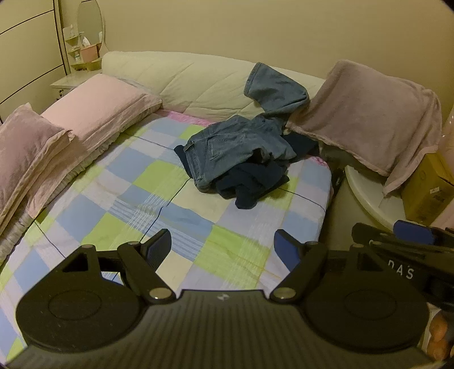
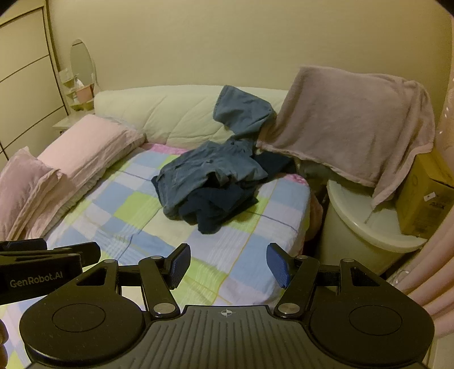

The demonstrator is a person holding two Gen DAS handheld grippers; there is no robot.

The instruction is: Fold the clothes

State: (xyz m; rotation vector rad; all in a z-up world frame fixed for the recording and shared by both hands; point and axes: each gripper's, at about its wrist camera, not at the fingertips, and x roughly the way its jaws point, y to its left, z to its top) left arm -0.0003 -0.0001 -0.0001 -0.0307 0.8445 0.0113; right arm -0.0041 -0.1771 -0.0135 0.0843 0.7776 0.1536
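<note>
Nearest to the cameras, both grippers hung above the near edge of the bed, tilted downward, with nothing between their blue pads. The left gripper (image 1: 222, 245) had its jaws spread wide over the checked bedspread (image 1: 159, 198), and the right gripper (image 2: 228, 265) stood open almost as far, just beside the other, above the bed's near right corner. Each tool showed at the edge of the other's view.

Farther in, toward the right edge of the bed, lay the clothes in one crumpled heap, well apart from both tools. A dark navy garment (image 2: 218, 207) sat at the near side of the heap, bunched up, partly under a pair of blue jeans (image 2: 204, 167). One jeans leg (image 1: 276, 85) ran up and back from the pile and lay against the cream padded headboard (image 1: 181, 76) along the far edge.

At the left edge of the bed, two pink pillows (image 1: 93, 108) were stacked one overlapping the other. Past the right edge, a pinkish-grey blanket (image 2: 351, 122) was draped over something hidden, its hem reaching onto a white rounded surface (image 2: 366, 227), with a yellow cardboard box (image 2: 425, 198) beside it. At the far left corner of the room stood an oval mirror (image 1: 89, 21) above a small shelf of toiletries.
</note>
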